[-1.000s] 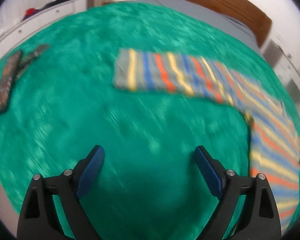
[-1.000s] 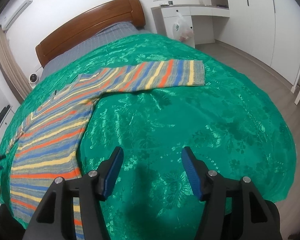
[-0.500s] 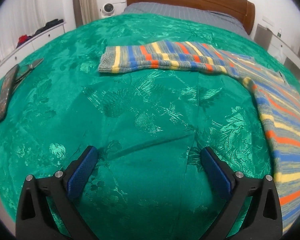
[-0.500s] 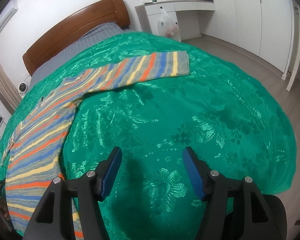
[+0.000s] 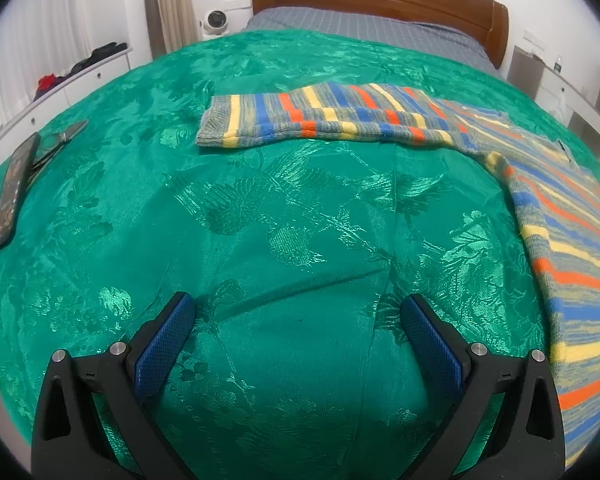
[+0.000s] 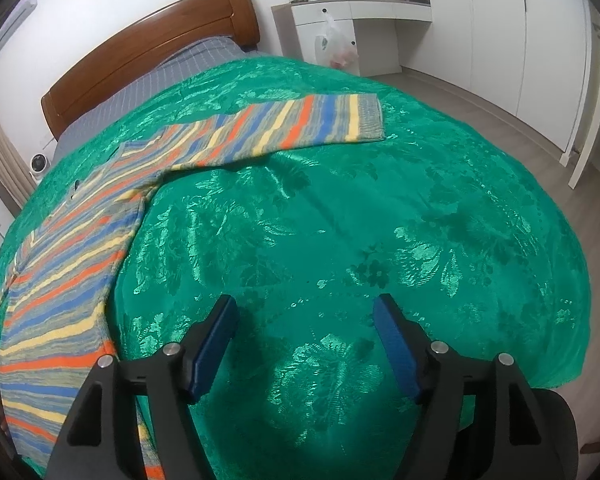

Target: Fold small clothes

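Left wrist view has the left gripper [image 5: 296, 330] spread wide and empty above the glossy green brocade bedspread [image 5: 260, 220], while the right gripper [image 6: 304, 334], jaws just opening, grips nothing either. Between them the soft, floppy multicolour-striped knit sweater [image 6: 72, 248] lies flat, sleeves outstretched; I'd pinch each ribbed cuff [image 5: 216, 124], with plenty of bare spread for folding.

Both tongs, left [image 5: 298, 316] and right [image 6: 305, 318], gape empty, tilted downward.
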{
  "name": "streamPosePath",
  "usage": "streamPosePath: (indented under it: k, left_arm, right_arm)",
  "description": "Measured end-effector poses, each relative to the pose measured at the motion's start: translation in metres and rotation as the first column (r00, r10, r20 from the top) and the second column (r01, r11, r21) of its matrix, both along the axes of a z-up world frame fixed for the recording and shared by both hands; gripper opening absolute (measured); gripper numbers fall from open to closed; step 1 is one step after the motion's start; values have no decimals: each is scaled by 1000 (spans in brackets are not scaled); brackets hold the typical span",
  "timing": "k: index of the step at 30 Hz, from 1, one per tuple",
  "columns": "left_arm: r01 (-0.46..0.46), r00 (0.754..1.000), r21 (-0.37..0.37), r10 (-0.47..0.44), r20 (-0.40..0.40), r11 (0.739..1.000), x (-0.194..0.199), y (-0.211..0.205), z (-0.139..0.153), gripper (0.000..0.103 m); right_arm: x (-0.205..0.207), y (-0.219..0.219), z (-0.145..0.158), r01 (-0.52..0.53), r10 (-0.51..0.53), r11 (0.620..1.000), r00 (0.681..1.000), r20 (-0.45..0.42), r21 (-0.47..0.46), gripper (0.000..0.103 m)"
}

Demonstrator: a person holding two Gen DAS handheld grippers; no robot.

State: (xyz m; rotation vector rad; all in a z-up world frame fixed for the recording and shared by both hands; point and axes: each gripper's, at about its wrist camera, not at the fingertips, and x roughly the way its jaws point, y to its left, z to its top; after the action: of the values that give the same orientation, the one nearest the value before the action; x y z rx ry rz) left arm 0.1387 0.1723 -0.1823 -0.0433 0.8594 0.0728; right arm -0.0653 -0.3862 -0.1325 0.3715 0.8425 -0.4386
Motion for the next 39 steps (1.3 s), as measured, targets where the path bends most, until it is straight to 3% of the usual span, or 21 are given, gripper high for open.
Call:
streamPosePath:
  k: [8,11,14,16,18,22,28,31,33,35,36,39]
  left_arm:
    - [7,1000,21,-7,7,1000,-3,-2,0,103]
    - [16,1000,76,-17,13,997,-6,-10,0,103]
    - [22,1000,55,-23,16,998,-8,-7,1,103]
    - [21,1000,33,-21,16,999,-8,-4,1,103]
    - [19,1000,33,-19,19,999,-8,-5,1,103]
    - [10,999,46,-11,30,999,-8,-7,0,103]
    - [7,999,47,-9,33,999,-9,-7,0,103]
    - [4,999,51,-6,36,999,-9,-9,0,103]
    - [1,999,55,-3,40,999,-8,-9,0,103]
    - [-2,999,56,0,42,998,-8,-10,-1,103]
    - [-3,999,56,0,43,998,-8,-10,-1,103]
    - [-3,999,53,0,44,999,-8,-10,-1,103]
  right_arm:
    - [1,-2,4,-2,2,1000,1000,9,13,72]
    - [0,-25,16,18,-26,992,998,63,123,72]
    - [3,-75,33,62,-97,968,986,136,242,72]
    - [7,-118,37,99,-170,928,970,173,360,72]
    - [15,-158,31,123,-236,863,956,175,490,72]
    - [51,-196,10,59,-216,758,962,164,650,71]
    - [96,-216,-10,64,-175,775,978,116,629,62]
    - [112,-215,-25,71,-118,781,992,35,620,43]
    - [119,-214,-26,71,-92,796,996,4,601,35]
    - [124,-215,-26,88,-91,794,995,-25,602,9]
    - [126,-215,-26,104,-96,797,994,-45,595,2]
    - [131,-203,0,105,-103,854,994,-33,509,3]
